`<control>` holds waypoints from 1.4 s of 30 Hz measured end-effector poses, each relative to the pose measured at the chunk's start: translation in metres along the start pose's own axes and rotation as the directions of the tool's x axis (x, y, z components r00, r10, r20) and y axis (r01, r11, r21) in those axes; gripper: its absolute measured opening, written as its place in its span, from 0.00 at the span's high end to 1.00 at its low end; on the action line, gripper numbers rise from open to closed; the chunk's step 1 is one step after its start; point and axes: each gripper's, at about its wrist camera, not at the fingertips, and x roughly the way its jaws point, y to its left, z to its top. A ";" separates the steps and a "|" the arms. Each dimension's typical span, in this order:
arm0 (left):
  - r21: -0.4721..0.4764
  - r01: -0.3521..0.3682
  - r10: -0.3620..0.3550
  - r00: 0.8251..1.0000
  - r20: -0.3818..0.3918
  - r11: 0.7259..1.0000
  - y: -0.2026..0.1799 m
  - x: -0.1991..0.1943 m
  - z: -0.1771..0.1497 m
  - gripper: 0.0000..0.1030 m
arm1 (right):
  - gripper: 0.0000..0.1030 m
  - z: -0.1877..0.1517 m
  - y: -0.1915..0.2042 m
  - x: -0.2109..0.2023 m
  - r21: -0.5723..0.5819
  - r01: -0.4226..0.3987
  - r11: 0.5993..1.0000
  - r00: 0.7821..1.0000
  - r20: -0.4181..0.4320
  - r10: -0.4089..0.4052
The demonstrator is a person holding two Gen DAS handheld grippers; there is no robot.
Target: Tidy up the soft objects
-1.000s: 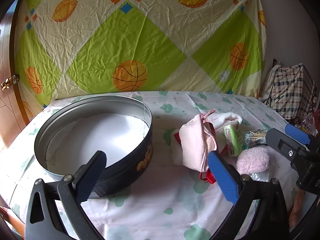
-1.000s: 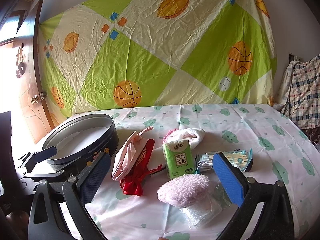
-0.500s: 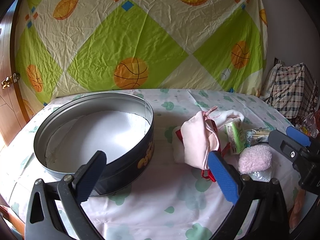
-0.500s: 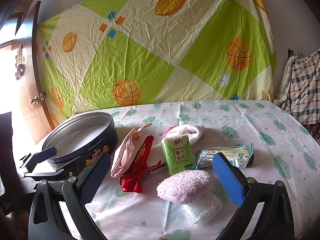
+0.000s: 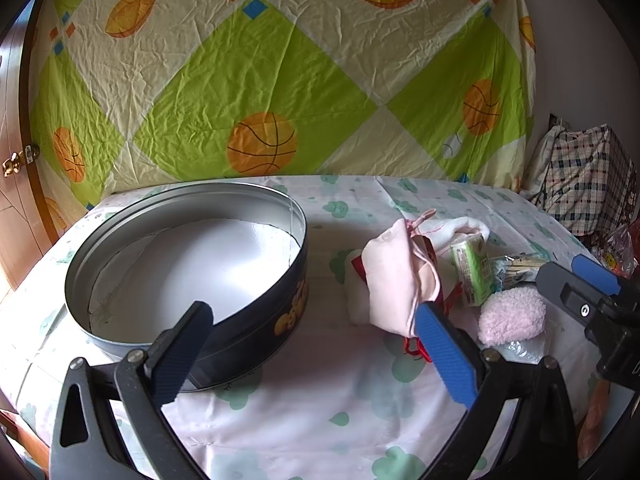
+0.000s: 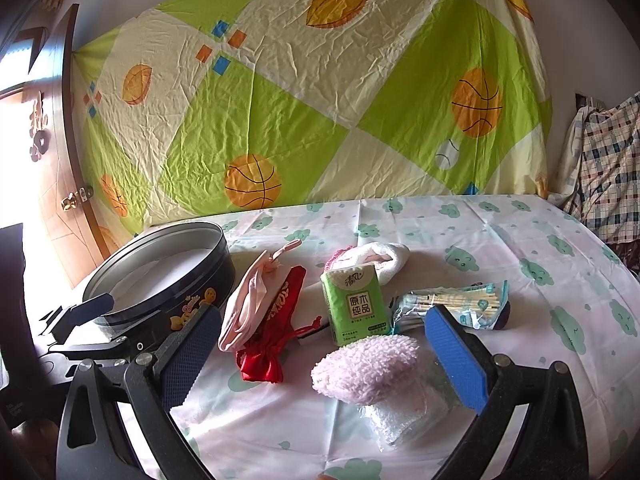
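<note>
The right gripper [image 6: 320,354] is hanging spread wide and holding nothing, its blue pads flanking the fluffy pink puff [image 6: 366,368], which is lying on a bubble-wrap scrap [image 6: 394,416] at the near edge of the pile. The left gripper [image 5: 314,344] is likewise gaping and bare, hovering near the round tin [image 5: 188,280] at the table's left. This looks like the opening step: nothing is sitting in the tin yet, and the puff seems the likely first pick. Closing on it is going to call for a lower approach and a gentle squeeze, since it is probably squashy. Farther out, the green tissue pack [image 6: 356,304] is standing upright, the pink pouch [image 6: 250,304] and red pouch [image 6: 276,330] are lying to its left, a white sock [image 6: 382,258] is resting behind, and a packet of sticks [image 6: 452,304] is lying to the right.
</note>
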 end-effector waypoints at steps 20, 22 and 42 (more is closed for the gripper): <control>0.048 0.041 -0.040 0.999 -0.020 0.998 -0.020 0.017 -0.003 0.01 | 0.01 -0.009 -0.026 0.014 0.005 0.079 0.997 0.996 -0.027 -0.079; 0.070 0.031 -0.029 0.999 -0.021 0.997 -0.027 0.023 0.000 0.01 | 0.01 -0.010 -0.035 0.019 0.021 0.088 0.996 0.995 -0.042 -0.087; 0.072 0.243 -0.224 0.951 -0.212 0.967 -0.052 0.077 0.006 0.68 | 0.51 -0.024 -0.031 0.061 -0.095 0.054 0.994 0.976 -0.205 -0.072</control>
